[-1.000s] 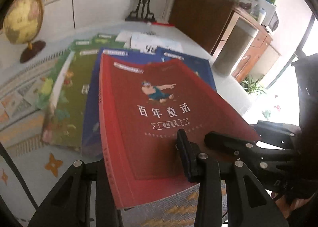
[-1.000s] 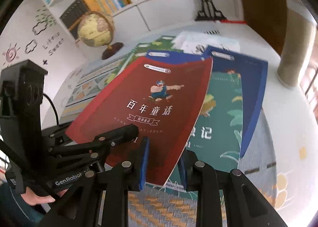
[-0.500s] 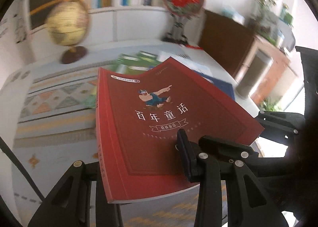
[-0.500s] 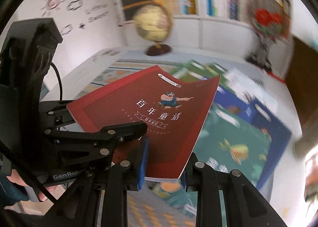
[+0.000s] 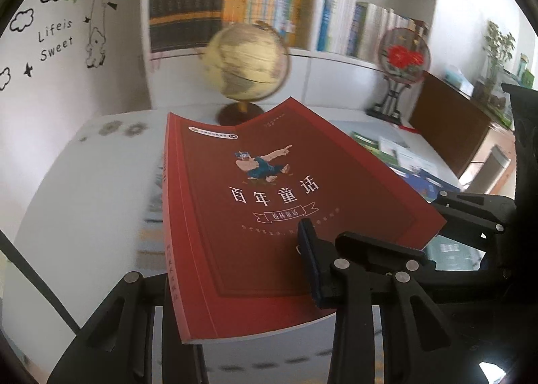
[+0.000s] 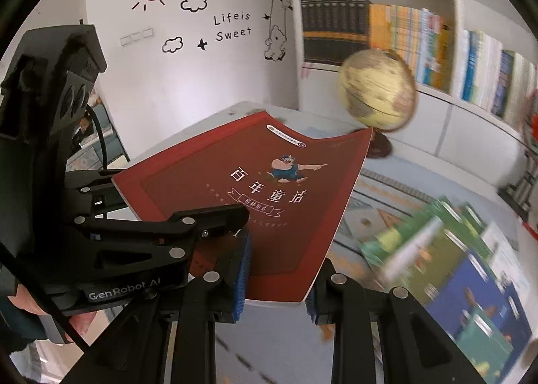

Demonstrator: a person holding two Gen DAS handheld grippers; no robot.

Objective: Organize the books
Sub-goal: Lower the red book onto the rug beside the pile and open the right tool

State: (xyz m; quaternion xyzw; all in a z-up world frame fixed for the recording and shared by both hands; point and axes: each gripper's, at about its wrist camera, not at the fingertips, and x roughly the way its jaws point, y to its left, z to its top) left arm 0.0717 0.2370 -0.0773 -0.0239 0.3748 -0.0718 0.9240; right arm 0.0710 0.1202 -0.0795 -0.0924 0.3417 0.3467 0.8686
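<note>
A red book [image 5: 269, 209] with white Chinese title and a cartoon figure is held in the air above the table, cover up. My left gripper [image 5: 238, 283] is shut on its near edge by the spine. My right gripper [image 6: 277, 269] is shut on the same red book [image 6: 262, 195] at its near right corner. Each gripper shows in the other's view, side by side. Several other books, green [image 6: 423, 242] and blue [image 6: 477, 296], lie spread on the table to the right.
A globe [image 5: 247, 64] on a dark stand sits at the back of the white table [image 5: 84, 189]. Behind it a white bookshelf [image 5: 312, 10] holds rows of upright books. A red ornament on a black stand [image 5: 401, 61] is at the right.
Both grippers have lifted the red book off the spread of books and swung it up and to the left, toward the globe and bookshelf. The other books stay on the table.
</note>
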